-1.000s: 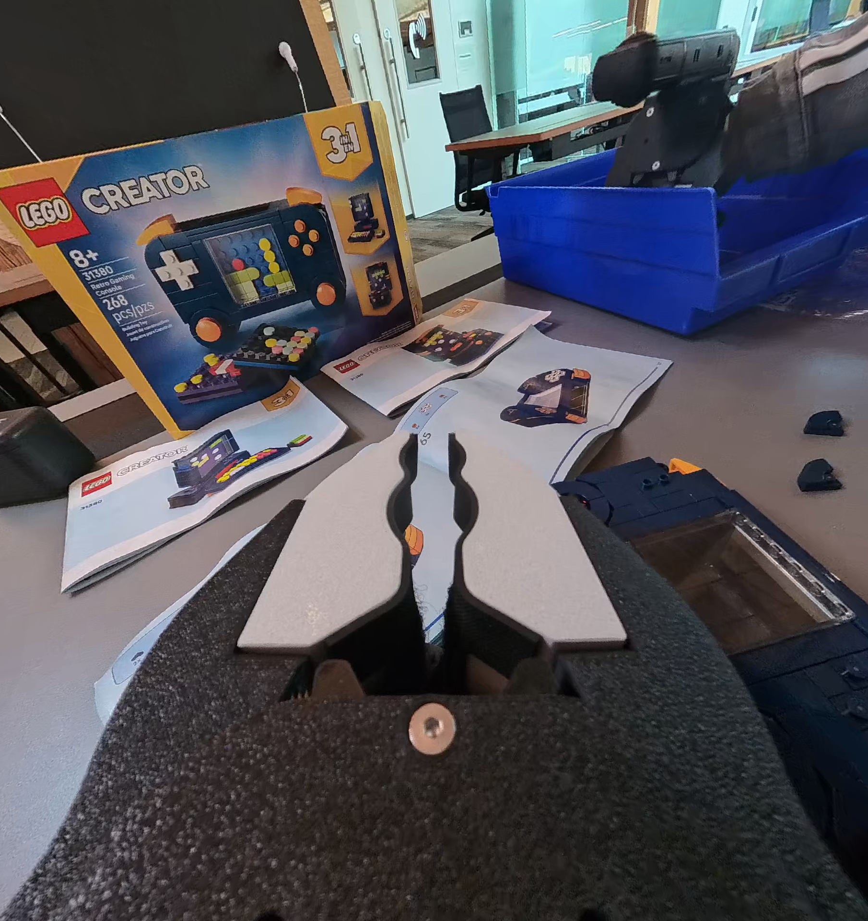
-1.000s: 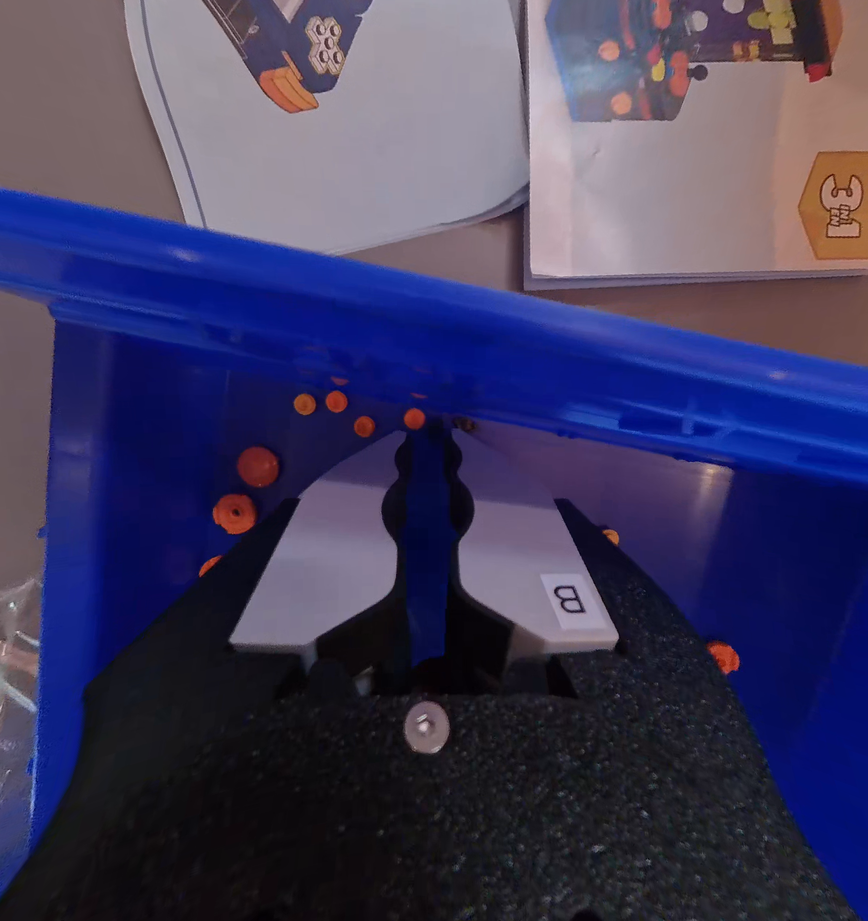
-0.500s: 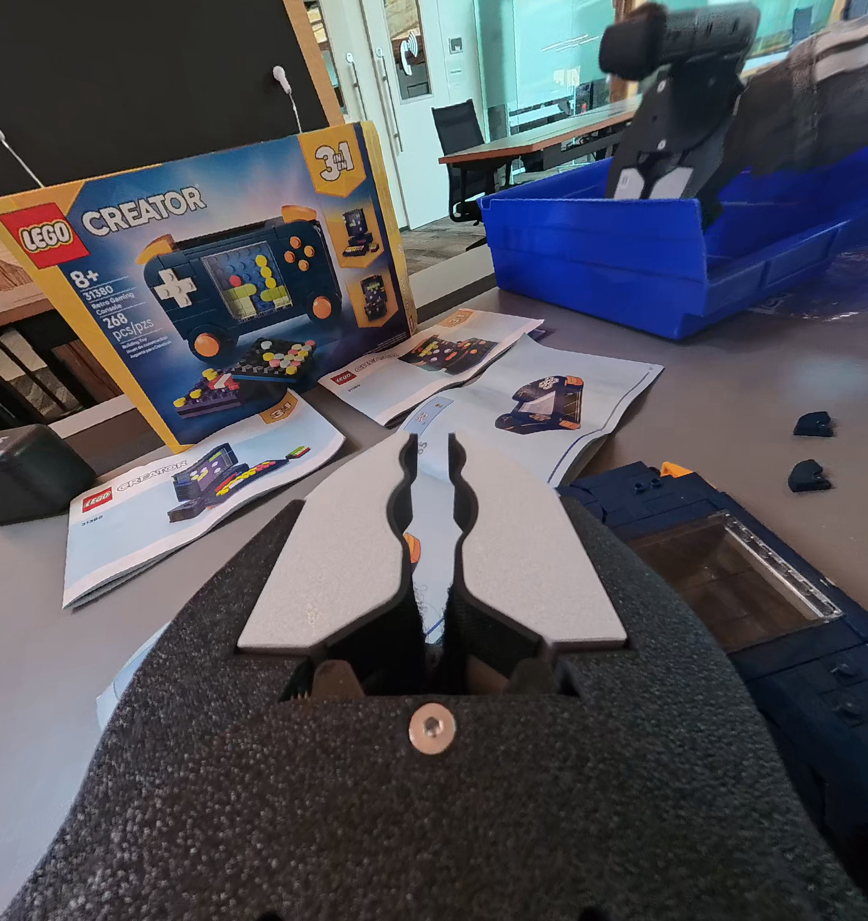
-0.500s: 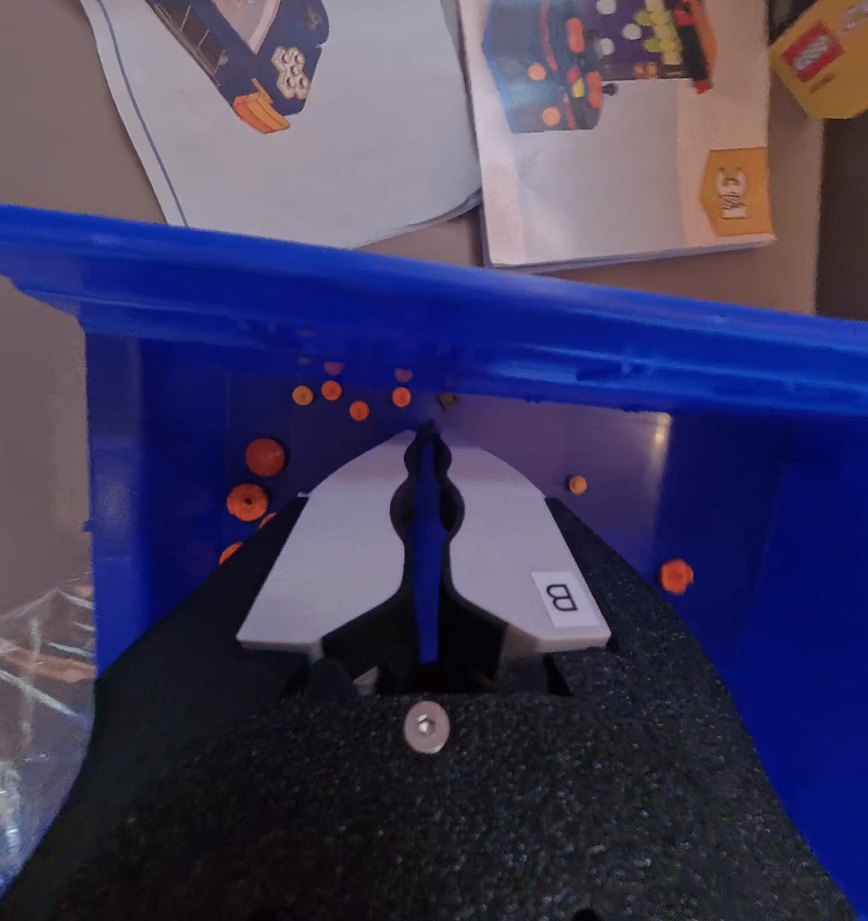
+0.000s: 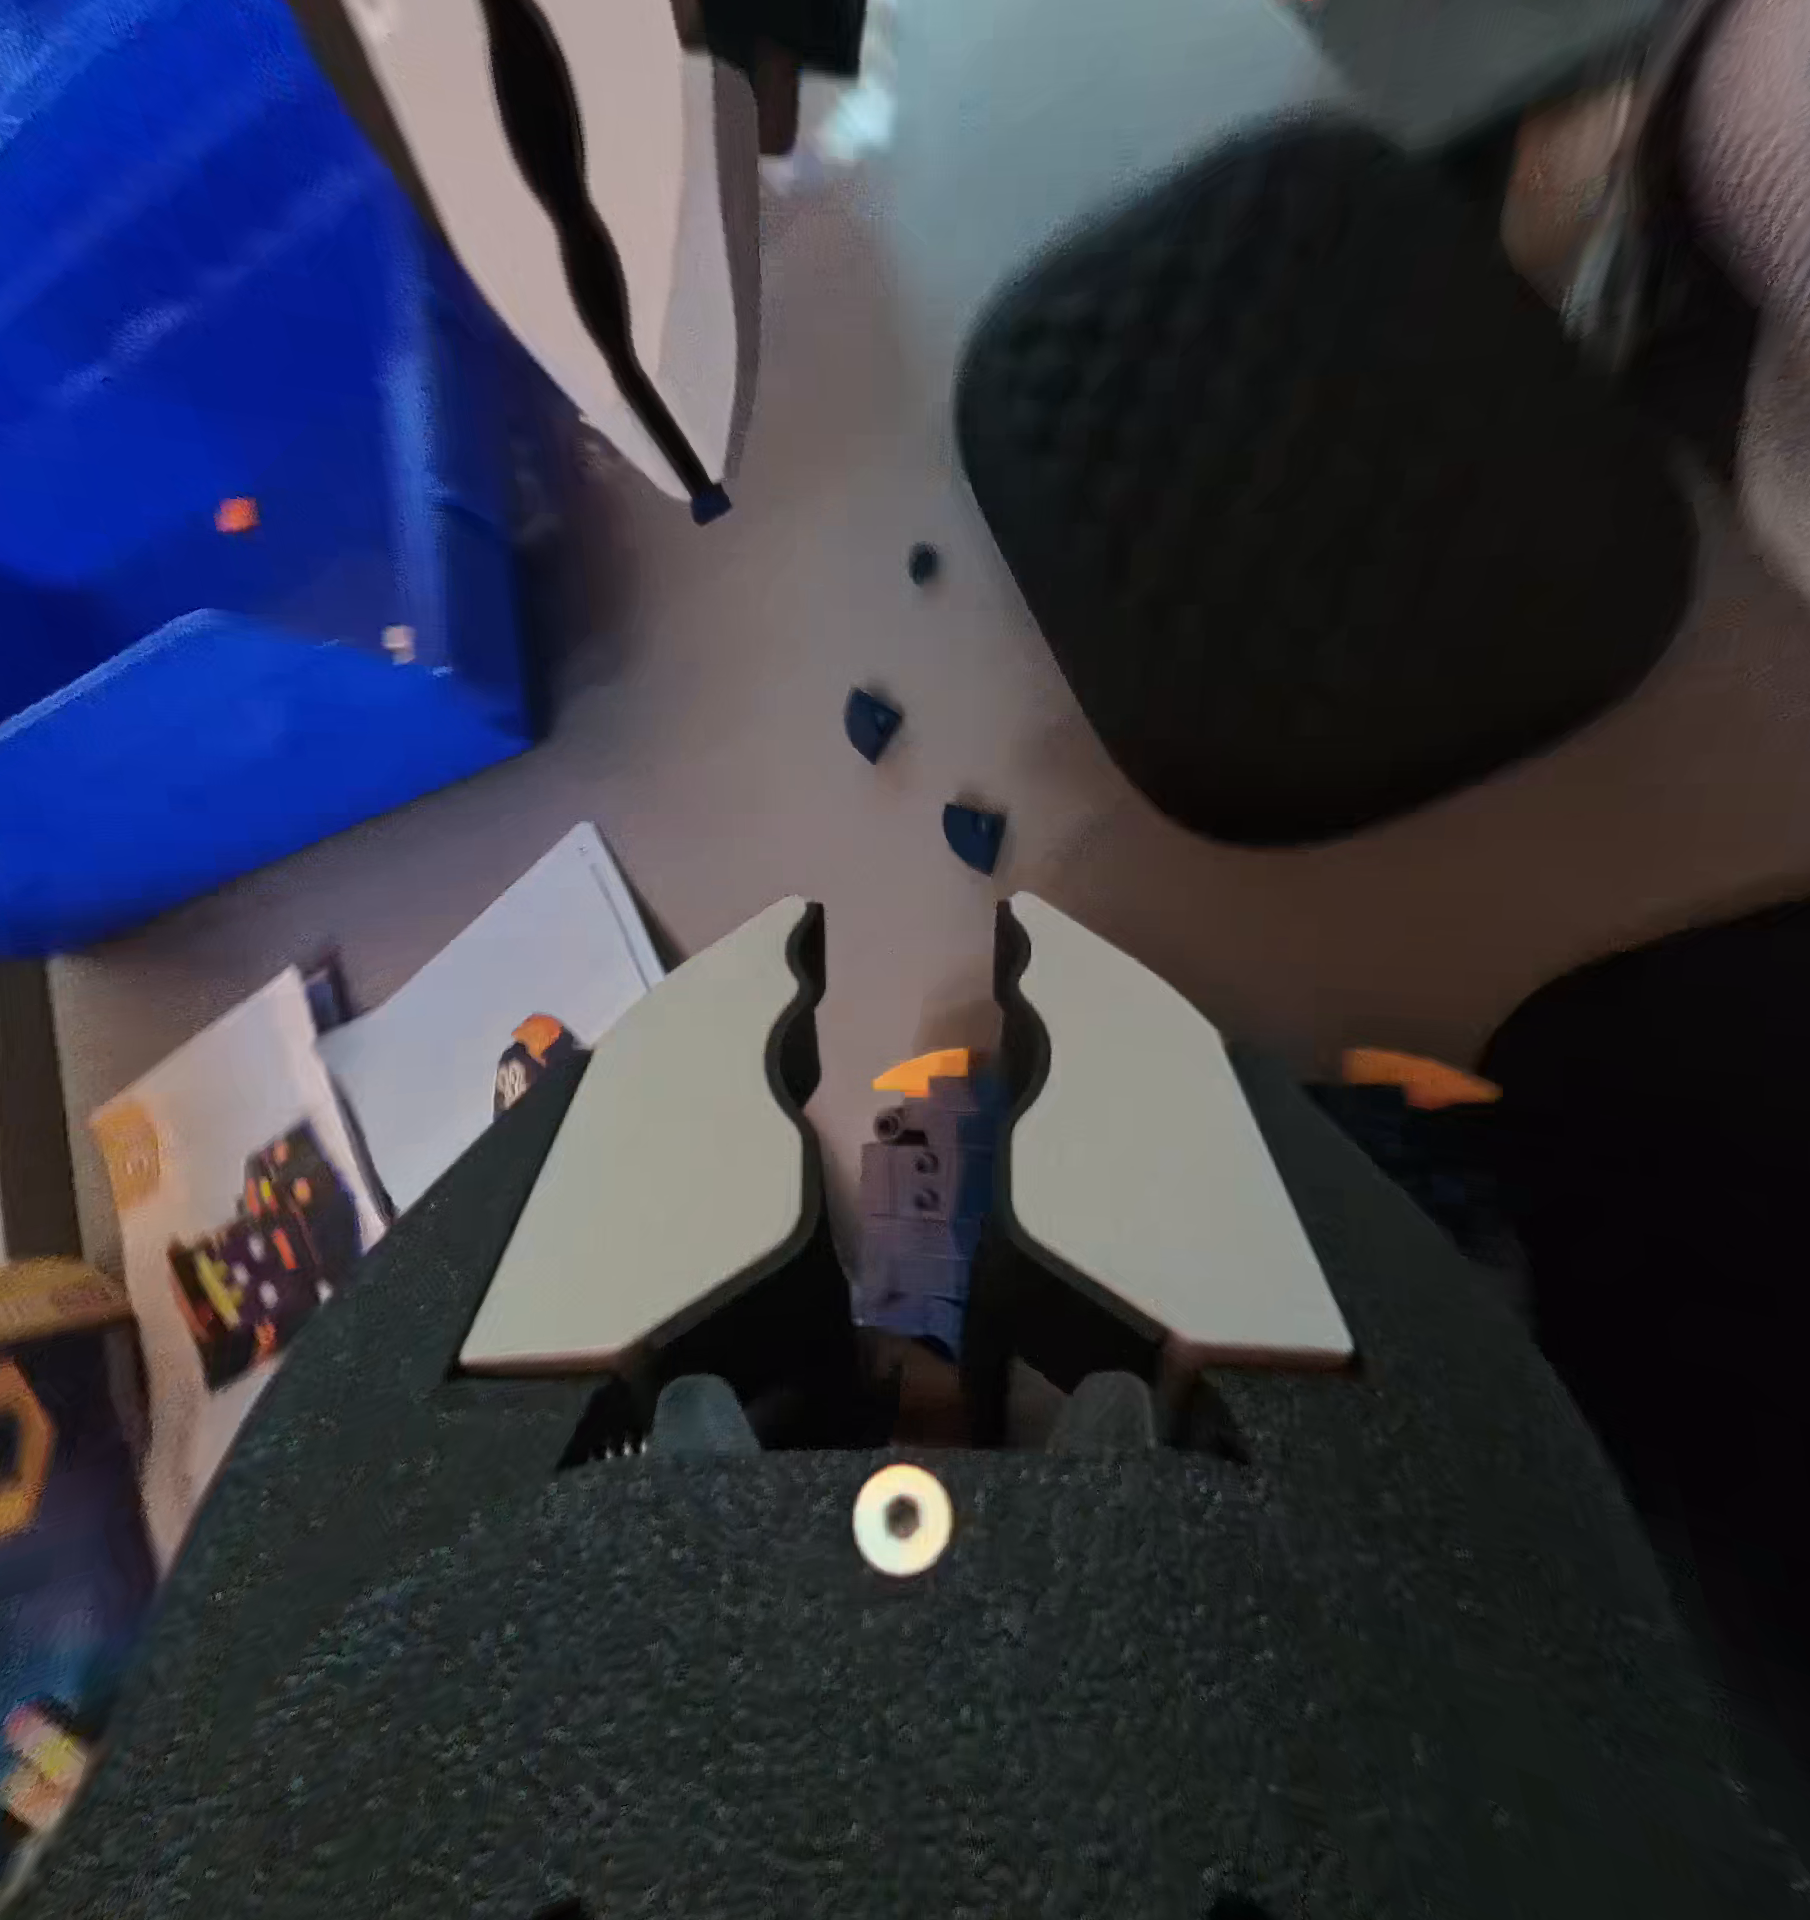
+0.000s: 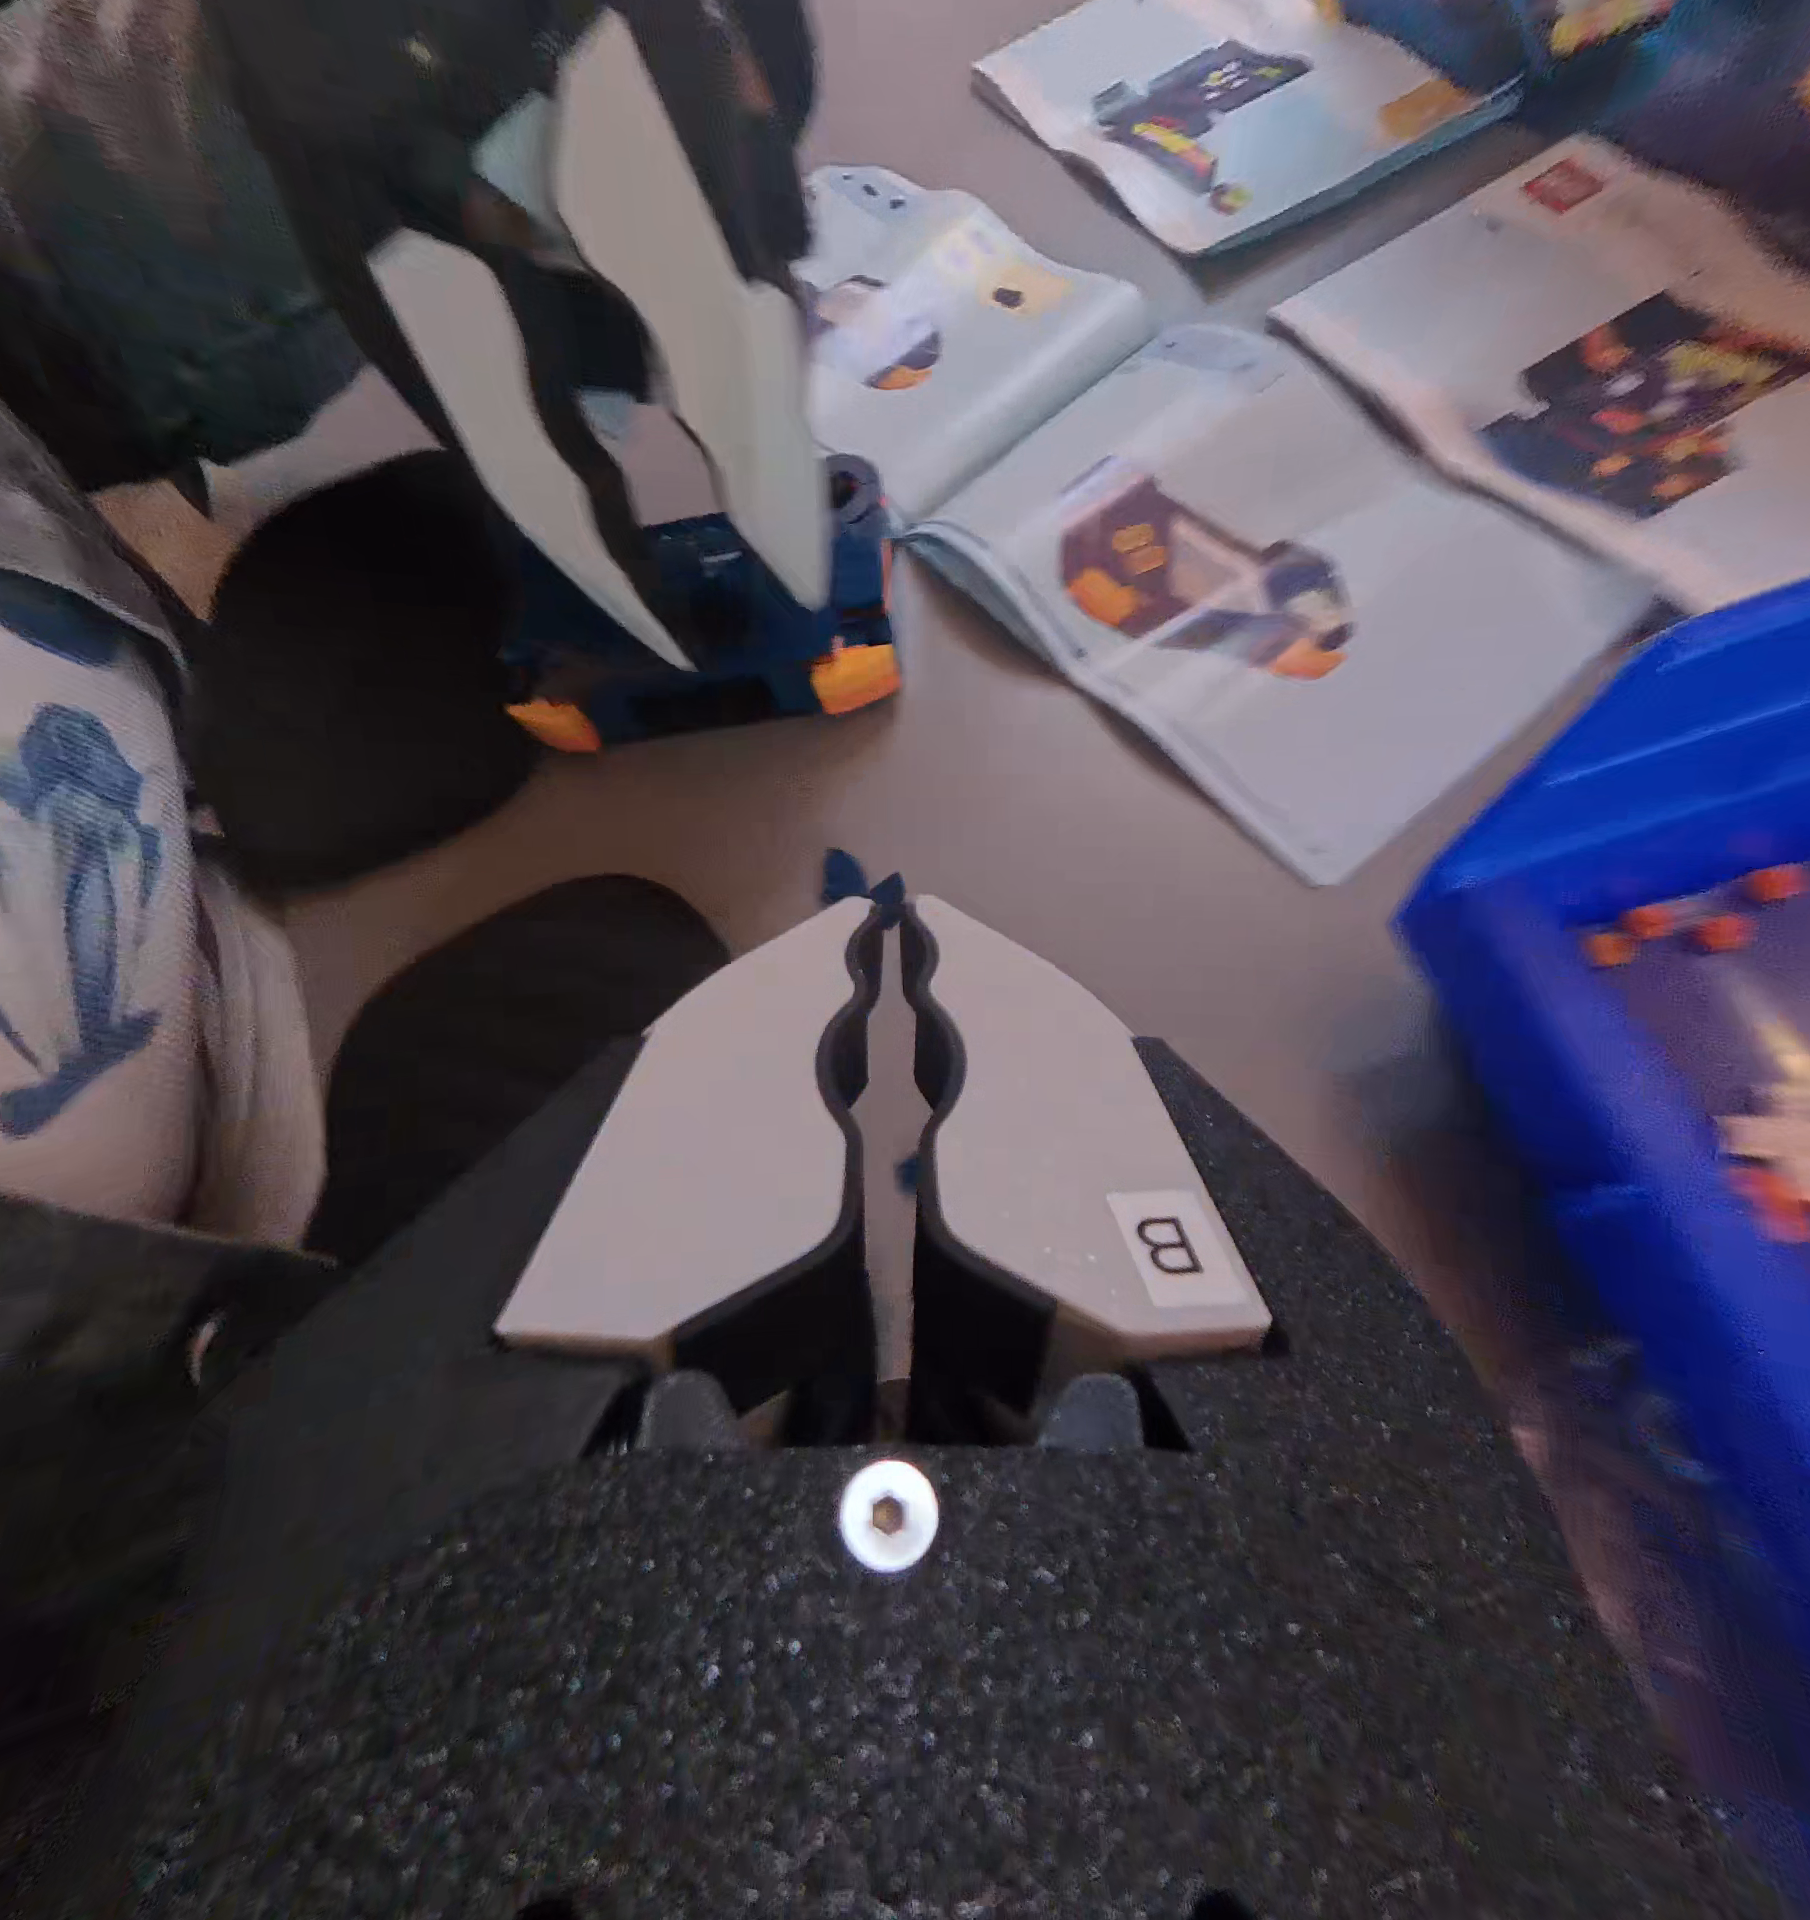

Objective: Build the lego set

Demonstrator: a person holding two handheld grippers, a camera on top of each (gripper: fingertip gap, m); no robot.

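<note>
Our left gripper [image 5: 906, 914] has its jaws wide apart over the dark blue lego model [image 5: 922, 1195], which sits on the grey table [image 5: 755, 769]. Our right gripper [image 6: 888, 906] has its jaws pinched together on a tiny dark blue piece [image 5: 711, 506]. Two more small dark blue pieces [image 5: 873, 722] lie on the table nearby. The blue bin [image 6: 1659, 790] holds orange bits. Open instruction booklets [image 6: 1244, 582] lie beside the model.

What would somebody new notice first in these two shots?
Probably the right gripper, pinching a tiny dark blue piece at its tips above the grey table. Next, the open left gripper straddling the navy and orange console model, and the bright blue bin of orange studs at the right gripper's right.
</note>
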